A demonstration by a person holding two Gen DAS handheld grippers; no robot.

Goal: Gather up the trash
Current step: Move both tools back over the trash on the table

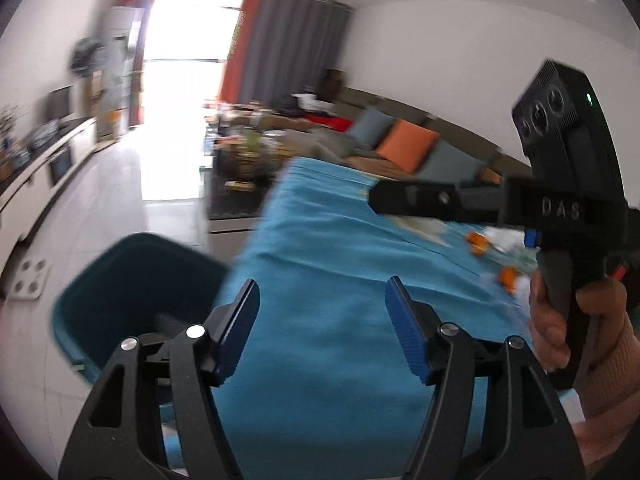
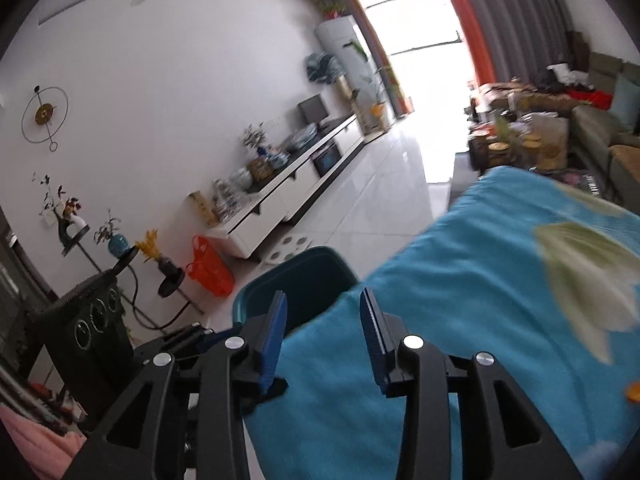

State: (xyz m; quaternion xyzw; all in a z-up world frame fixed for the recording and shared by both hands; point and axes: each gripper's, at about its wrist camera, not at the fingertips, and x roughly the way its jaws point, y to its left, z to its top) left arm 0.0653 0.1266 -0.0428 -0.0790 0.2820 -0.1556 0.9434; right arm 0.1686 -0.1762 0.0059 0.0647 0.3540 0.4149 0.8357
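Note:
A teal bin (image 1: 132, 280) stands on the floor at the left edge of a table with a blue cloth (image 1: 340, 280). Orange and white scraps of trash (image 1: 496, 252) lie on the cloth at the right. My left gripper (image 1: 322, 300) is open and empty above the cloth's left edge, beside the bin. The right gripper's body (image 1: 560, 208) shows at the right, held in a hand. In the right wrist view, my right gripper (image 2: 322, 312) is open and empty over the cloth (image 2: 460, 300), with the bin (image 2: 296, 284) just beyond its fingertips. An orange scrap (image 2: 634, 392) shows at the right edge.
A white TV cabinet (image 2: 288, 196) with ornaments runs along the left wall. An orange bag (image 2: 208, 268) and plant stands sit near it. A sofa with cushions (image 1: 404, 144) and a cluttered coffee table (image 1: 248, 148) lie beyond the table. White tiled floor (image 1: 120, 208) stretches towards the window.

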